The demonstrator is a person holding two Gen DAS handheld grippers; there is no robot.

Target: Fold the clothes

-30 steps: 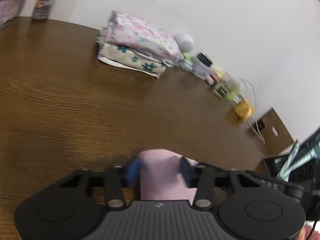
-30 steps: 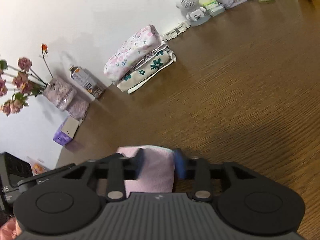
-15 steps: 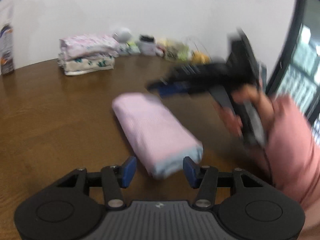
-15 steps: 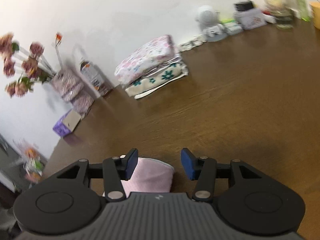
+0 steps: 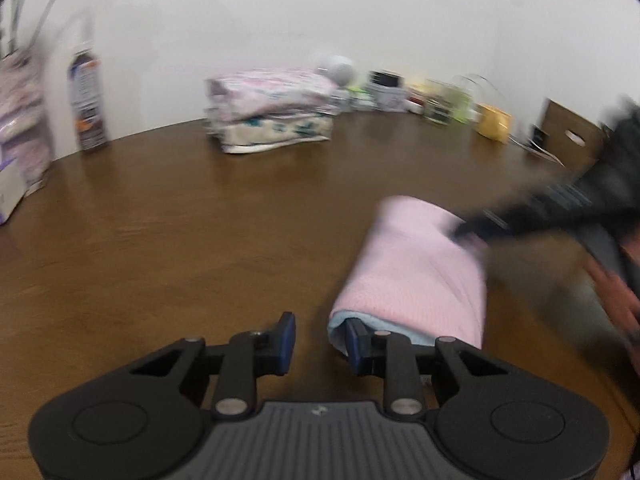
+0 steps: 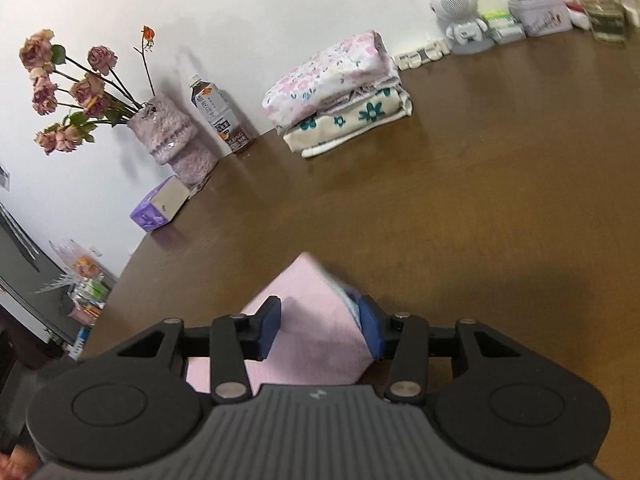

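Pink garment (image 5: 416, 264) found as a compact folded bundle lying flat on the brown table (image 5: 160, 240), lower right of centre in the left wrist view; pale blue lining visible at its near end. In the right wrist view, same bundle (image 6: 316, 332) at lower centre of the frame, one corner pointing up-frame.

Left gripper (image 5: 320, 338): jaws released, nothing between them; right-hand pad touching or just beside the bundle's near blue edge, which of the two not resolved. Right gripper (image 6: 320, 326): jaws spread, straddling the bundle, not seen to be clenched on it. In the left wrist view, appears as a dark blur (image 5: 560, 208) at the right edge, tips at the bundle's far side.

Folded floral stack (image 6: 340, 92) noted near the wall, upper centre of the right wrist view, well apart from the pink bundle.

Handling judgement: soft, light, limp knit; layers likely to slip and unroll if lifted by one layer only. Best taken across full thickness at the two short ends, or along a folded edge. Not fragile.

Stage: consistent with a finished fold, or one awaiting a further fold or stacking.
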